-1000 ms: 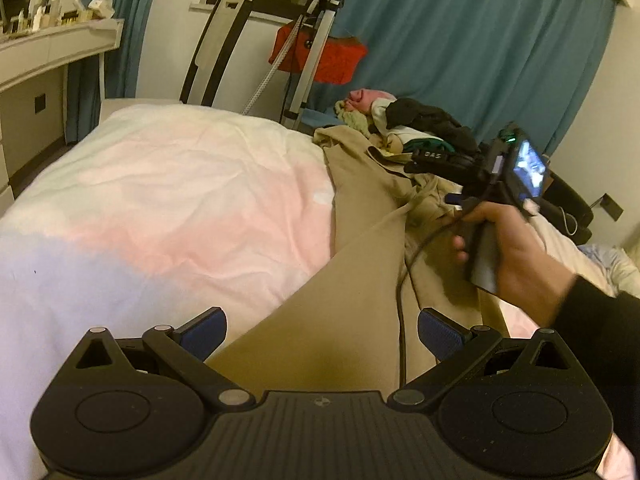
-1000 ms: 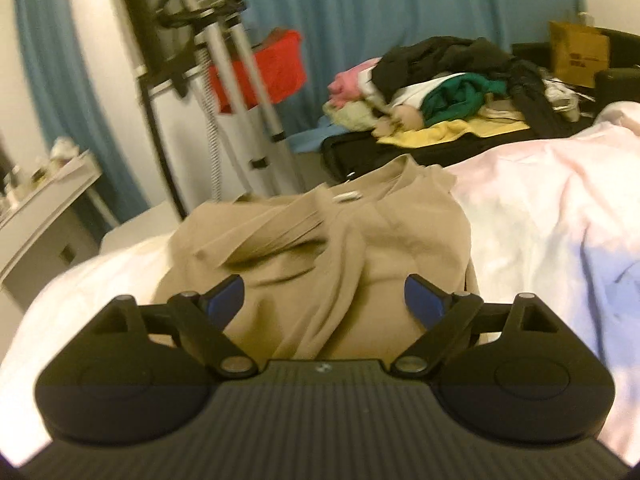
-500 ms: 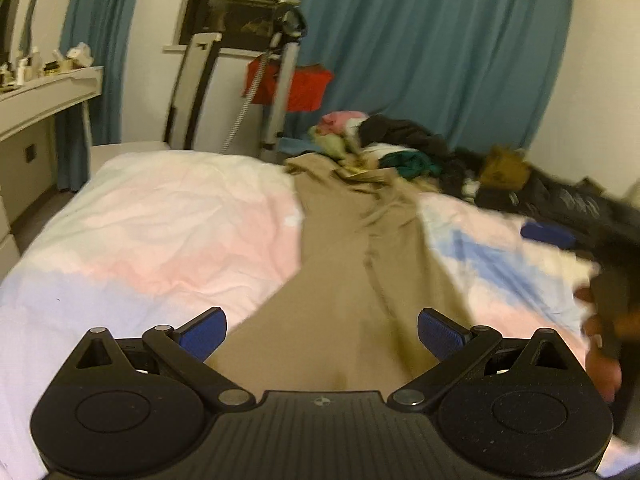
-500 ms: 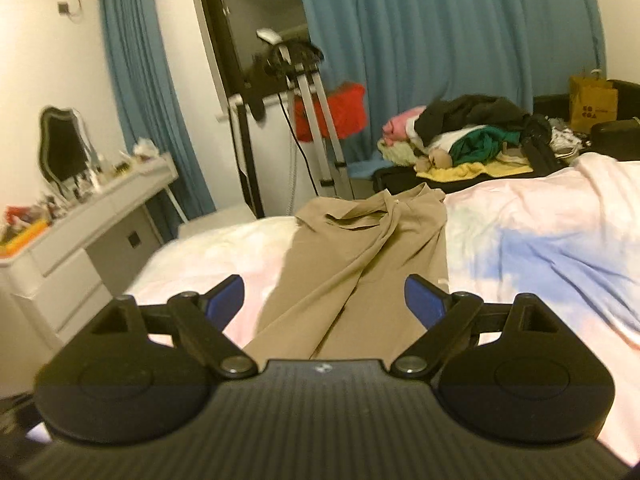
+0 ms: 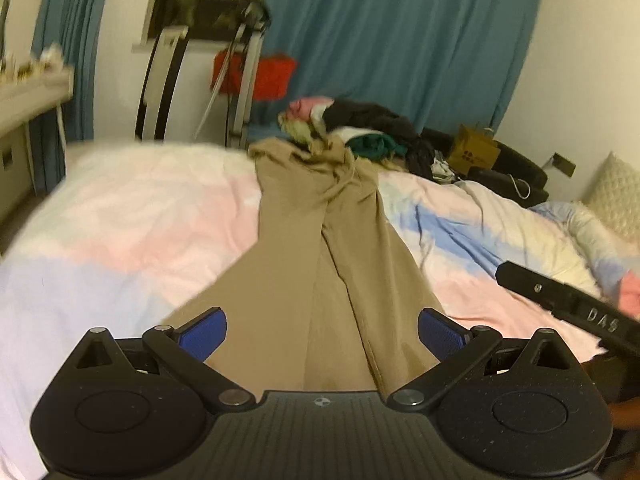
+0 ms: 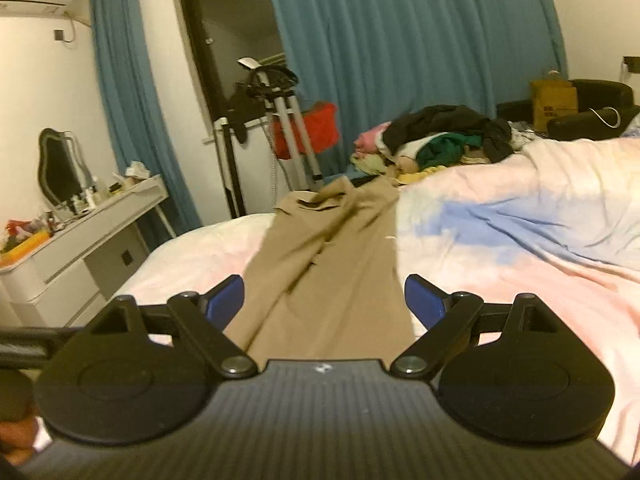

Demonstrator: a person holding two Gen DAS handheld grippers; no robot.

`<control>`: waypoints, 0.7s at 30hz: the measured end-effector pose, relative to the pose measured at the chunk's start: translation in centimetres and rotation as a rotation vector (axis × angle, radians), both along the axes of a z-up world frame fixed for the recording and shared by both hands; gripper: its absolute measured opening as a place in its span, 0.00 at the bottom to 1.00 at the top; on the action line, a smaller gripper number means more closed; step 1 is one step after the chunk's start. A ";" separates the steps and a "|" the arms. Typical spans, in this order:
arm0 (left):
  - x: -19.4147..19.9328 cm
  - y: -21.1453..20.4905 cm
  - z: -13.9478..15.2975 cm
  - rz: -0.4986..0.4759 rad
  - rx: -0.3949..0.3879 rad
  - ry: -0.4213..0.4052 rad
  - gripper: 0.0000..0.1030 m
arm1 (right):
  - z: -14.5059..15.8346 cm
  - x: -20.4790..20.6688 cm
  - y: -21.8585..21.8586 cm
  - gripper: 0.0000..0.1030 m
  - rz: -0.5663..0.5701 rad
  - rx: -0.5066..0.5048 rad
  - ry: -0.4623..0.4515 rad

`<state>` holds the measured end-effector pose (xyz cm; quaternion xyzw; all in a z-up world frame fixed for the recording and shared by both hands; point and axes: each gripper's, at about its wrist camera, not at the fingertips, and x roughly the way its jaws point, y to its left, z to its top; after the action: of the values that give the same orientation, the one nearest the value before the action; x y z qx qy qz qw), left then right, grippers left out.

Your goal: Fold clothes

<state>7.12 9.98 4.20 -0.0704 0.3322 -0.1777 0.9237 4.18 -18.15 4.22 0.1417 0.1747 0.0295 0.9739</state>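
Observation:
Tan trousers lie stretched lengthwise on the bed, waistband at the far edge and legs running toward me; they also show in the right wrist view. My left gripper is open above the near leg ends, holding nothing. My right gripper is open above the legs, holding nothing. The right gripper's black body shows at the right of the left wrist view.
The bed has a pastel pink, blue and white cover. A pile of mixed clothes lies past the far edge. A white dresser stands left. A stand with a red bag and blue curtains are behind.
Both grippers have pulled back from the waistband toward the leg ends, so the whole length of the trousers now shows. The right gripper moved to the right side of the left wrist view.

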 end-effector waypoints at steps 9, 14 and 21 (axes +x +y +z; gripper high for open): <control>5.6 7.0 -0.8 0.087 -0.133 0.263 0.97 | -2.6 1.2 -0.2 0.86 -0.019 0.004 0.123; 9.1 11.2 -3.2 0.095 -0.211 0.388 0.96 | -3.3 1.6 -1.1 0.86 -0.009 0.063 0.170; 11.1 13.6 -6.4 0.034 -0.073 0.408 0.92 | -4.7 2.5 -2.6 0.86 -0.034 0.141 0.229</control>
<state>18.22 23.55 -2.18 -0.1440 0.5045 -0.1562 0.8369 6.65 -20.74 -0.44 0.2151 0.2799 0.0086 0.9356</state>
